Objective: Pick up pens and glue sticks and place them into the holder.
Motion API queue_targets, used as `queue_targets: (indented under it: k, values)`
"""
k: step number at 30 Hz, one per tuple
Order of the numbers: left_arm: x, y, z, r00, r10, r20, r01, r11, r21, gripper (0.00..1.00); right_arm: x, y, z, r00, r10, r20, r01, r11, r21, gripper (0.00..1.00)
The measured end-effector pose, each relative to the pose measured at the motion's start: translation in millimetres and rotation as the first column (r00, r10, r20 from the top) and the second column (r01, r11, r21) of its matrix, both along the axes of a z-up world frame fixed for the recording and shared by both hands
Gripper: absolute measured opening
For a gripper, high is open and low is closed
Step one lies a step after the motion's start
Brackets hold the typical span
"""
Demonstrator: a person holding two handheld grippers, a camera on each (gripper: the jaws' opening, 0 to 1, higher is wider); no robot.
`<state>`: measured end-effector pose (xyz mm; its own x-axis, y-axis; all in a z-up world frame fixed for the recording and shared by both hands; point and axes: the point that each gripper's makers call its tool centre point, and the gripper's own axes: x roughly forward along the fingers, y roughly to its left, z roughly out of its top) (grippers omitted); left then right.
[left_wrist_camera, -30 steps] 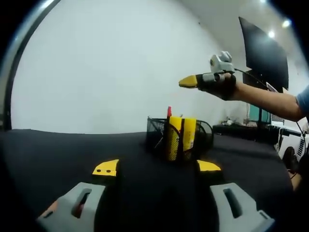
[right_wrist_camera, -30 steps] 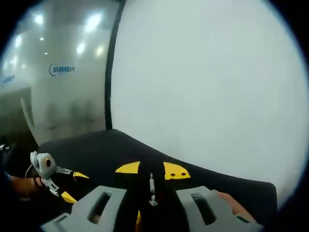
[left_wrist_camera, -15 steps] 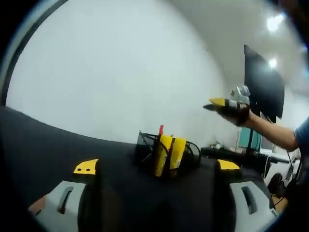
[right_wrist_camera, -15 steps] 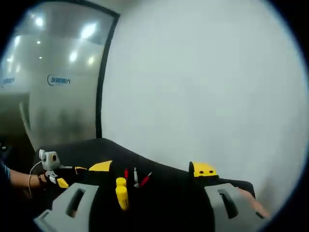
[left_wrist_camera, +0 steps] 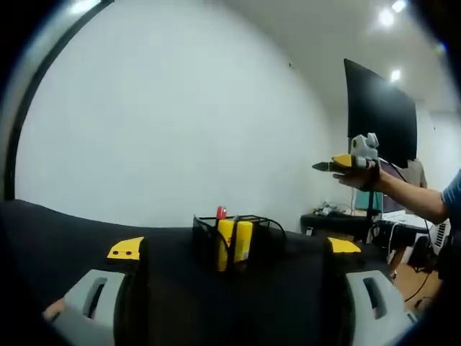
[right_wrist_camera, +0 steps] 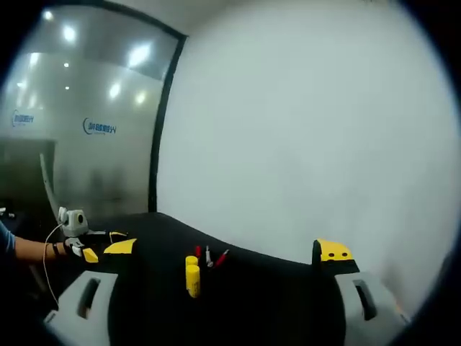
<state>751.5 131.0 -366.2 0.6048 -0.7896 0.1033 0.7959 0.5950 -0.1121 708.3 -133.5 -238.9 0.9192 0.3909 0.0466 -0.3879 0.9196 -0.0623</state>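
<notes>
Hovering over the black desk (left_wrist_camera: 65, 223), the left gripper (left_wrist_camera: 234, 249) has its jaws spread wide and empty, with the wire holder (left_wrist_camera: 234, 241) straight ahead between them, a little beyond the yellow tips. Yellow glue sticks (left_wrist_camera: 234, 241) and a red-capped pen (left_wrist_camera: 221, 213) already stand inside it. Off to the upper right of this gripper, a hand (left_wrist_camera: 367, 176) carries the right gripper (left_wrist_camera: 320, 166) high in the air; from this side I cannot tell how its jaws stand.

In the right gripper view, the right gripper (right_wrist_camera: 227, 252) has its jaws spread wide with nothing between them. A second ago those jaws were pressed close around a pen; half a second ago they had opened, and now they stand wider still and higher, so the pen has been let go. Ahead of this gripper and below it, the same holder's contents show small: a yellow glue stick (right_wrist_camera: 192, 275) and pens (right_wrist_camera: 209, 256) with red caps poking up beside it. The left gripper (right_wrist_camera: 97, 249) sits far off to the left in that view.

My reading is that a drop into the holder has just finished. No loose pens or glue sticks are visible on the desk, so whether more remain is unclear.
</notes>
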Motion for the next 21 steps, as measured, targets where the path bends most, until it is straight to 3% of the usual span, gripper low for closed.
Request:
queue_targets:
  k: [5, 11, 17, 18, 19, 21]
  values:
    - [-25.7, -2, -17.1, 1.000, -0.017, -0.022, 0.019, 0.998, 0.053, 0.96, -20, -5, -19.8, 1.000, 0.002, 0.007, -0.002, 0.996, 0.086, 0.93]
    - [-47.9, 6, -42.8, 0.997, -0.029, -0.070, 0.033, 0.998, 0.055, 0.96, -40, -11, -66.0, 1.000, 0.008, -0.030, -0.003, 0.986, 0.168, 0.93]
    - [-50.5, 14, -66.0, 0.994, -0.021, -0.111, 0.024, 0.999, 0.030, 0.96, -55, -12, -103.6, 1.000, -0.014, 0.012, 0.012, 0.985, 0.169, 0.93]
    - [-51.8, 13, -70.4, 0.993, -0.022, -0.120, 0.028, 0.998, 0.053, 0.96, -56, -11, -110.2, 1.000, -0.005, 0.008, 0.003, 0.983, 0.184, 0.93]
    - [-52.4, 12, -72.6, 0.994, -0.019, -0.105, 0.030, 0.994, 0.104, 0.96, -57, -10, -118.0, 1.000, -0.001, 0.004, 0.000, 0.983, 0.186, 0.93]
    - [-54.3, 7, -65.2, 0.997, -0.036, -0.063, 0.042, 0.996, 0.084, 0.96, -58, -15, -134.2, 0.999, -0.037, -0.010, 0.038, 0.989, 0.146, 0.92]
